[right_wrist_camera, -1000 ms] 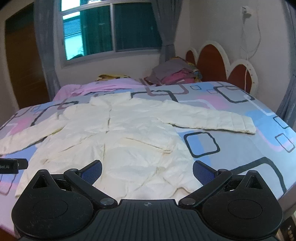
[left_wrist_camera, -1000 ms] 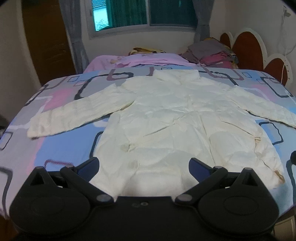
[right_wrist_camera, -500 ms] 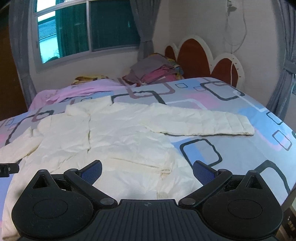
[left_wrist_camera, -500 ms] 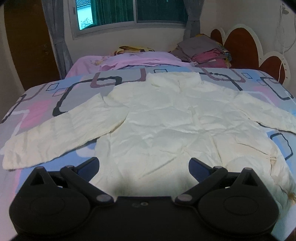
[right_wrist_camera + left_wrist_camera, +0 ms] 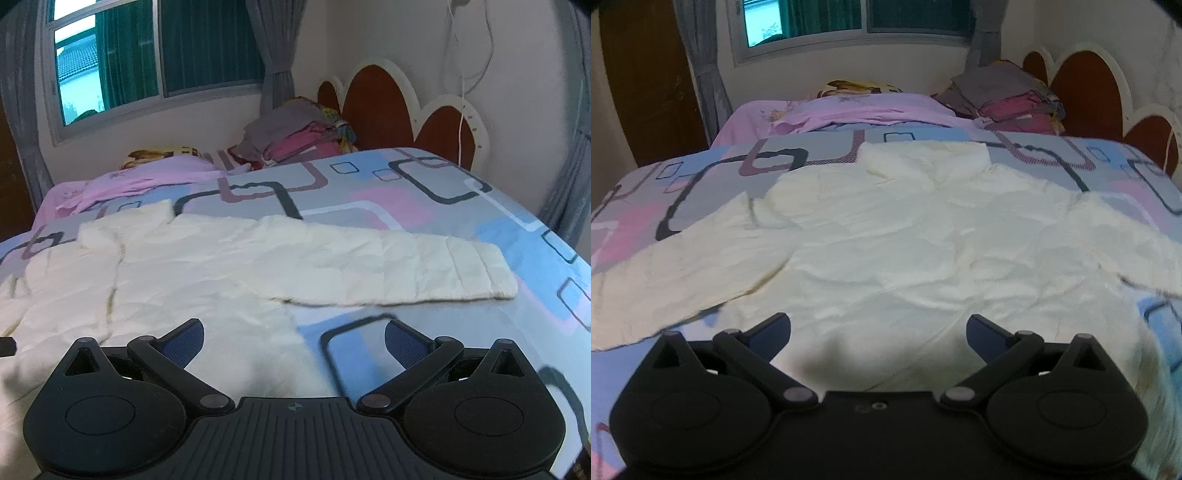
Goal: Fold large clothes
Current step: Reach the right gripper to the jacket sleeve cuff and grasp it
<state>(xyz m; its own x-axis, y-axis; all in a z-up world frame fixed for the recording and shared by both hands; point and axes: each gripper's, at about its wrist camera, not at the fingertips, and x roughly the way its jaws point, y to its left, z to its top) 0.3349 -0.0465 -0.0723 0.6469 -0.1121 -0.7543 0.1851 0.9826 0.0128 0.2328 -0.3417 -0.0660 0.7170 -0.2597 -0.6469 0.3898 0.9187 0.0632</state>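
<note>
A large cream padded jacket point(image 5: 886, 240) lies flat on the bed, collar toward the window, both sleeves spread out. My left gripper point(image 5: 878, 328) is open and empty, low over the jacket's body. In the right wrist view the jacket point(image 5: 207, 266) fills the left half and its right sleeve point(image 5: 424, 269) stretches out to the right. My right gripper point(image 5: 293, 338) is open and empty, over the jacket's right side edge below that sleeve. A tip of the left gripper point(image 5: 7, 345) shows at the left edge.
The bed has a patterned blue, pink and grey sheet point(image 5: 424, 206). A pink blanket point(image 5: 849, 110) and a pile of folded clothes point(image 5: 295, 136) lie at the far side. A brown headboard point(image 5: 406, 107) is on the right, a window point(image 5: 857, 18) behind.
Both grippers have moved forward and lower over the jacket, which now looks bigger. The right gripper has swung right toward the right sleeve. Both stay open.
</note>
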